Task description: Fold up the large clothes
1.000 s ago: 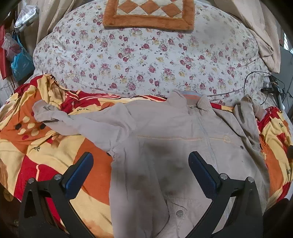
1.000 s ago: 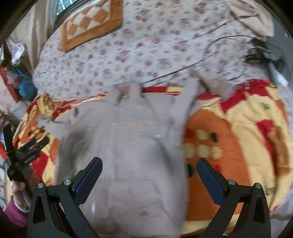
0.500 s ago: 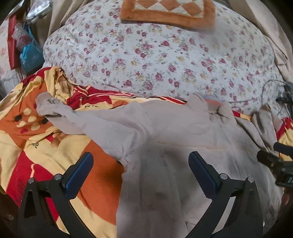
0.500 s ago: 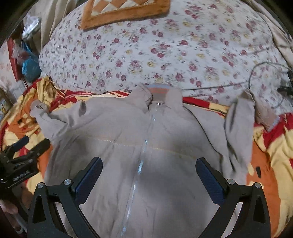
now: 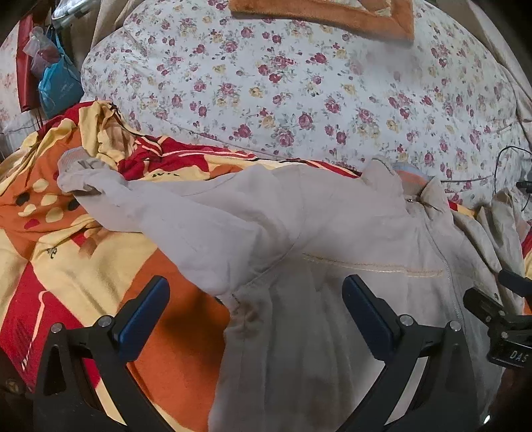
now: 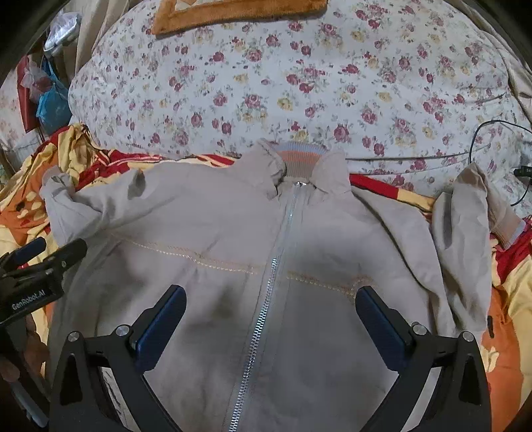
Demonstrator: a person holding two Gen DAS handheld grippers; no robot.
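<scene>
- Left wrist view: our left gripper hovers wide open and empty over the beige jacket, whose sleeve sprawls across the red-orange blanket.
- Right wrist view: our right gripper, fingers wide, holds nothing above the zipped jacket, lying flat below the floral quilt.

You are in a home bedroom, a bed under a floral quilt, a red, orange and yellow blanket spread across it, an orange checked cushion behind, bags hanging at the bedside.
</scene>
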